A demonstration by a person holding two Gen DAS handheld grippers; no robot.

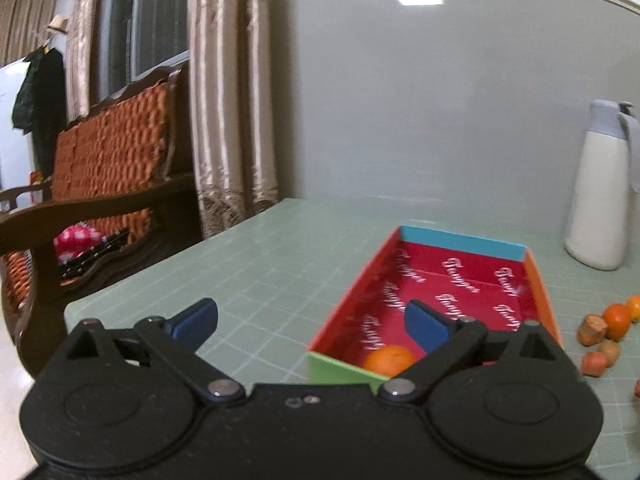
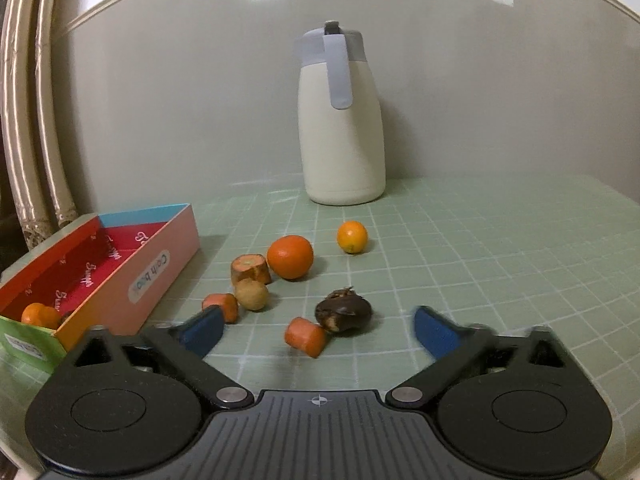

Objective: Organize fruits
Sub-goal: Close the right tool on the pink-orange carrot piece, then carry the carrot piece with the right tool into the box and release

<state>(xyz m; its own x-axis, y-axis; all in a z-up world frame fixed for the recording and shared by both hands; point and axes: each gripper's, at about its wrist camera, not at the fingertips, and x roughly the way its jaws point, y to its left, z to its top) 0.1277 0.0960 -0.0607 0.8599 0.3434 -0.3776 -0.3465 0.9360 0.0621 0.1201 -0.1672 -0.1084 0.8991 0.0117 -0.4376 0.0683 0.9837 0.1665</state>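
Observation:
A colourful cardboard box (image 1: 416, 236) with a red printed inside lies on the green gridded table; one orange (image 1: 389, 359) sits in its near end. My left gripper (image 1: 310, 320) is open and empty, above the box's near left corner. In the right wrist view the box (image 2: 160, 260) is at the left with the orange (image 2: 40, 315) inside. My right gripper (image 2: 316, 330) is open and empty, just short of a dark brown chestnut-like fruit (image 2: 344, 310) and a carrot piece (image 2: 306, 337). Beyond lie a tangerine (image 2: 290, 257), a small kumquat (image 2: 352, 237), a brown round fruit (image 2: 251, 294) and two more carrot pieces (image 2: 250, 268).
A white thermos jug (image 2: 342, 120) with a grey lid stands at the back by the wall; it shows at the right in the left wrist view (image 1: 600, 192). A wooden bench (image 1: 100, 184) with orange cushion and curtains (image 1: 232, 92) are left of the table edge.

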